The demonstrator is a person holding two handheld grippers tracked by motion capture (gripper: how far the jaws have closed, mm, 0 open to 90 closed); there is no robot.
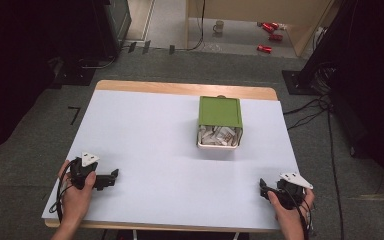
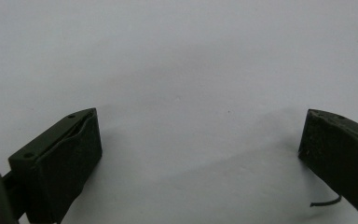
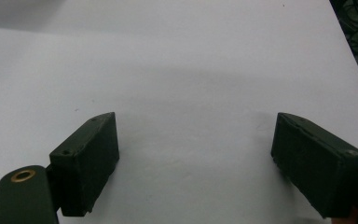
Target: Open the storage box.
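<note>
Both hands are parked at the near edge of the desk (image 1: 145, 150), one at each corner. The left claw (image 1: 114, 175) rests at the near left, its jaws pointing across the white surface toward the right, and the left gripper view has them spread wide with nothing but bare desk between them. Over at the near right, the right claw (image 1: 262, 189) points inward to the left, and it too is released: the right gripper view shows its two black jaws standing far apart over bare white top. Well away from both, toward the far side and a little right of centre, sits the green box (image 1: 220, 112), with a white tray of small pale items (image 1: 219, 137) touching its near side.
</note>
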